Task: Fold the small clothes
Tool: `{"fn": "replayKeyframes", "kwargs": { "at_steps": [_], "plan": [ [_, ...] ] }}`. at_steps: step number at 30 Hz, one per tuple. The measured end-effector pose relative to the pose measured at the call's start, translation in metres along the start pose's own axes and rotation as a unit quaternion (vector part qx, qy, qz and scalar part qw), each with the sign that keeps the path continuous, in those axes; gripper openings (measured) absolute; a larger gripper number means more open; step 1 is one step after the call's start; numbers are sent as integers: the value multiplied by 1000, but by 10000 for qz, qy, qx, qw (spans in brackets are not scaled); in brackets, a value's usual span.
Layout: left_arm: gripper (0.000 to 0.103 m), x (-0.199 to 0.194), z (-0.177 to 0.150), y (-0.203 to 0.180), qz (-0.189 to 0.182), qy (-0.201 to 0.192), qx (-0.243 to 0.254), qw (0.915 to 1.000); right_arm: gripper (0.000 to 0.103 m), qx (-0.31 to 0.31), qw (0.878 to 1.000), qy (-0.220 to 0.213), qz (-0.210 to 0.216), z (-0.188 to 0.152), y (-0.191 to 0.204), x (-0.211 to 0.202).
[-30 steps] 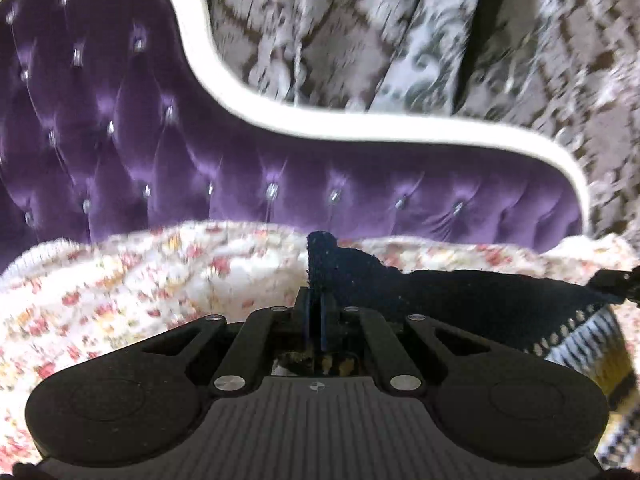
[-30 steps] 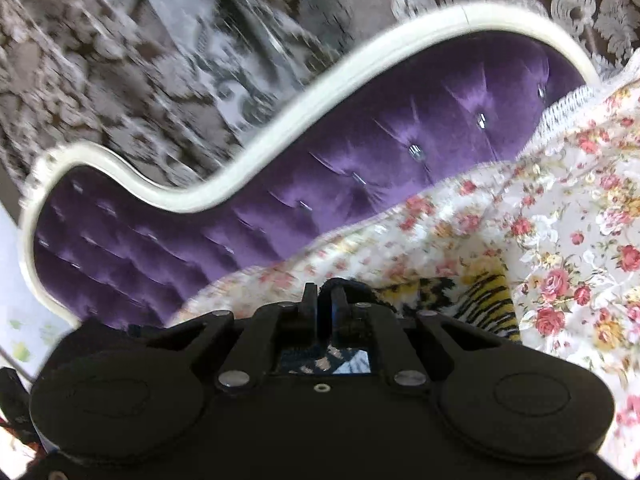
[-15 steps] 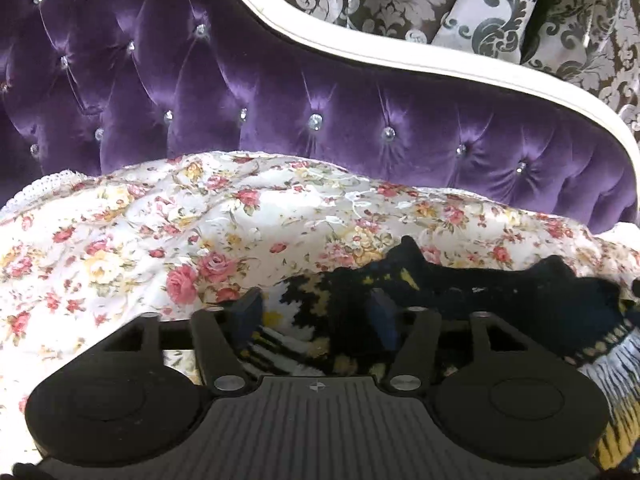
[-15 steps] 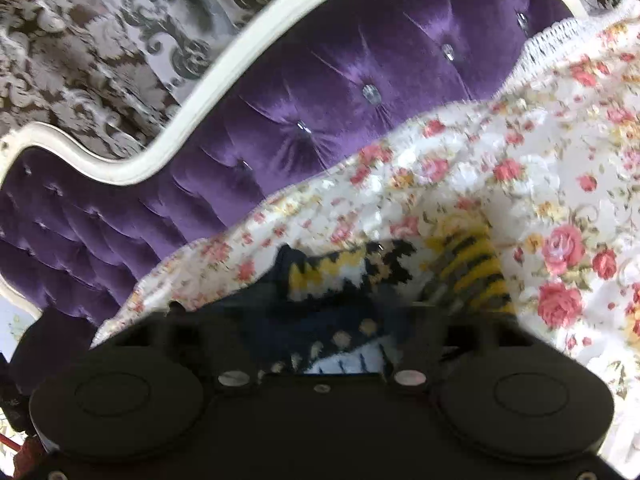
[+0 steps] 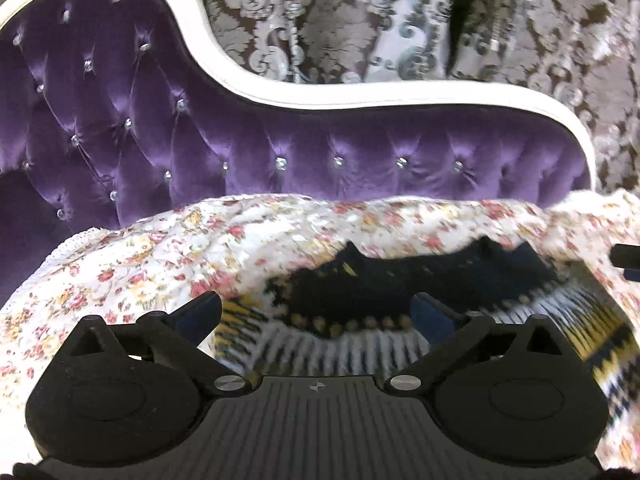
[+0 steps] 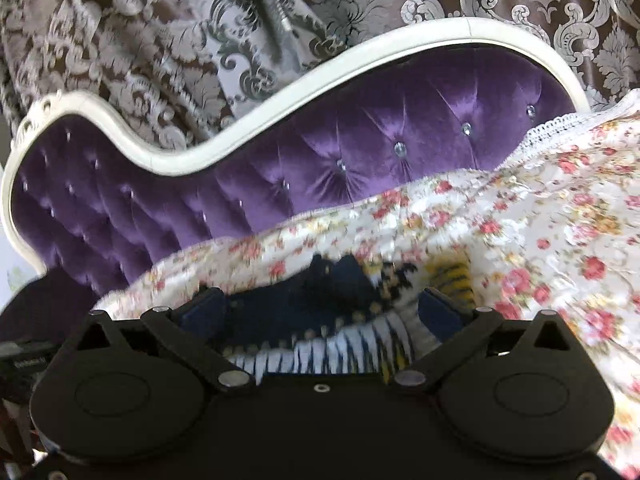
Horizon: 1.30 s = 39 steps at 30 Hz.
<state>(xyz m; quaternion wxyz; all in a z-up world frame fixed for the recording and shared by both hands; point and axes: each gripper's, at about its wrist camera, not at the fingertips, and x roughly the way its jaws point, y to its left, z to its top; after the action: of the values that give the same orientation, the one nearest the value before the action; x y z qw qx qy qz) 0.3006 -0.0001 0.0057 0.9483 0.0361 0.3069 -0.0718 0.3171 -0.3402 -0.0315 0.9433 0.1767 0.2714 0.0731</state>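
A small knit garment (image 5: 400,288), dark navy with white, yellow and black patterned bands, lies on the floral sheet (image 5: 160,256). My left gripper (image 5: 316,314) is open wide, its blue-padded fingers (image 5: 200,312) either side of the garment's near edge, holding nothing. In the right wrist view the same garment (image 6: 340,292) lies just ahead of my right gripper (image 6: 320,310), which is open and empty too, with its fingers (image 6: 440,312) spread over the patterned band. The right gripper's tip (image 5: 626,260) shows at the far right of the left wrist view.
A purple tufted headboard (image 5: 280,152) with a white curved frame (image 5: 360,98) rises behind the sheet. Brown and silver damask curtains (image 5: 360,20) hang behind it. The sheet has a lace edge (image 6: 560,128) near the headboard.
Both grippers were shut on the garment's dark edge and held it up. They have opened wide and let it go; it now lies on the sheet.
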Motion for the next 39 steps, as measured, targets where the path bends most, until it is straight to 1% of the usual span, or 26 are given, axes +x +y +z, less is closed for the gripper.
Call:
{"fn": "replayKeyframes", "kwargs": {
  "at_steps": [3, 5, 9, 12, 13, 15, 17, 20, 23, 27, 30, 33, 35, 37, 39],
  "plan": [
    [102, -8, -12, -14, -203, 175, 173, 9995, 103, -225, 9992, 131, -293, -11, 7, -8],
    [102, -7, -22, -23, -271, 310, 292, 9987, 103, -389, 9977, 241, -499, -19, 12, -11],
    [102, 10, -43, -36, -114, 648, 470, 9967, 103, -829, 9926, 418, -784, -35, 18, -8],
    [102, 30, -57, -41, 87, 942, 606, 9937, 103, -1014, 9882, 563, -1001, -45, 13, -2],
    [103, 34, -61, -41, 94, 1005, 582, 9932, 103, -1025, 9870, 620, -1067, -48, 9, 0],
    [103, 35, -68, -38, 61, 978, 413, 9943, 103, -1026, 9839, 772, -1242, -52, 1, 4],
    [103, 37, -68, -36, 58, 1017, 309, 9943, 103, -895, 9829, 926, -1318, -54, -10, 6],
    [103, 40, -68, -33, 41, 1029, 288, 9943, 103, -459, 9867, 1069, -1131, -54, -25, 5],
    [103, 40, -70, -32, 9, 992, 216, 9948, 103, -482, 9865, 1082, -1128, -54, -26, 5],
    [103, 40, -71, -36, 95, 1024, 242, 9944, 103, -492, 9859, 1130, -1128, -55, -25, 5],
    [103, 41, -70, -38, 134, 1061, 233, 9940, 103, -343, 9876, 1147, -1015, -52, -30, 3],
    [103, 41, -71, -39, 174, 1055, 201, 9941, 103, -22, 9911, 1131, -696, -49, -40, -2],
    [103, 41, -72, -40, 199, 1043, 191, 9942, 103, 296, 9925, 1119, -391, -47, -49, -7],
    [103, 41, -72, -40, 212, 1051, 188, 9941, 103, 665, 9916, 1107, -79, -45, -60, -10],
    [103, 42, -71, -39, 204, 1082, 186, 9937, 103, 1062, 9881, 1092, 230, -44, -70, -12]
  ]
}}
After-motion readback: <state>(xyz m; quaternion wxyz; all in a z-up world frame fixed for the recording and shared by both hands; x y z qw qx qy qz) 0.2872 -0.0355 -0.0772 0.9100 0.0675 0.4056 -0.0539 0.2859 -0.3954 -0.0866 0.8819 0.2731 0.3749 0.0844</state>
